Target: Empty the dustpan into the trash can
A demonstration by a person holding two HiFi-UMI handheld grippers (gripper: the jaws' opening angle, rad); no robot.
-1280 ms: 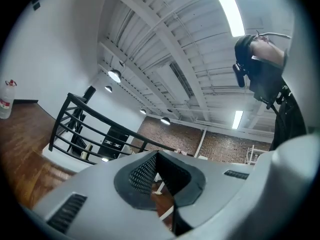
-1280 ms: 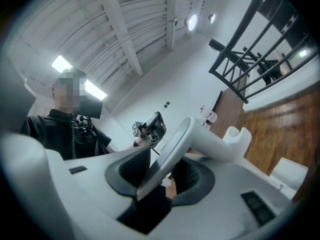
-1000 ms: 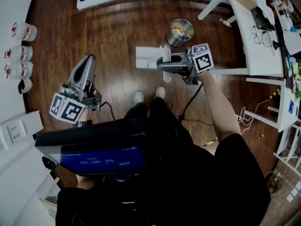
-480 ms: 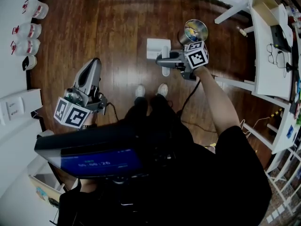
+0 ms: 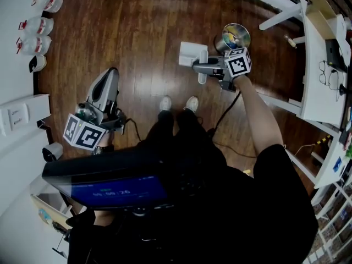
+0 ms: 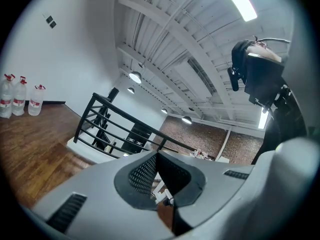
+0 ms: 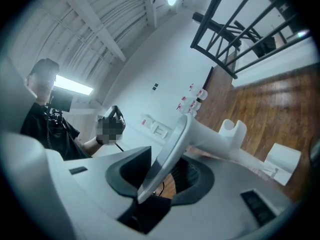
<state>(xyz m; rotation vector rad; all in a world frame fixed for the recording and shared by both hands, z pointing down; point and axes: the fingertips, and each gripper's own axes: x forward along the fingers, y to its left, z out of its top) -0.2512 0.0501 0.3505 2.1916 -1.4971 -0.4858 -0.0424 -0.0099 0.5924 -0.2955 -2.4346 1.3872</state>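
A white dustpan (image 5: 190,53) hangs over the wooden floor with its handle (image 7: 170,144) clamped between the jaws of my right gripper (image 5: 201,67). The gripper (image 7: 165,159) is shut on that handle, and the pan's tray (image 7: 282,161) shows beyond it. Just right of the dustpan stands a round metal trash can (image 5: 234,36) with its mouth open. My left gripper (image 5: 103,92) hovers over the floor on the left, pointing away from me. Its jaws (image 6: 156,159) are shut with nothing between them.
A white table (image 5: 313,65) with small items runs along the right. Several plastic bottles (image 5: 41,23) line the white wall at upper left. My shoes (image 5: 177,103) stand below the dustpan and a cable (image 5: 225,117) trails from the right gripper. A black railing (image 6: 110,124) stands ahead.
My right gripper has sunk toward the floor with the dustpan, staying left of the trash can. The head view has shifted. The left gripper has barely moved.
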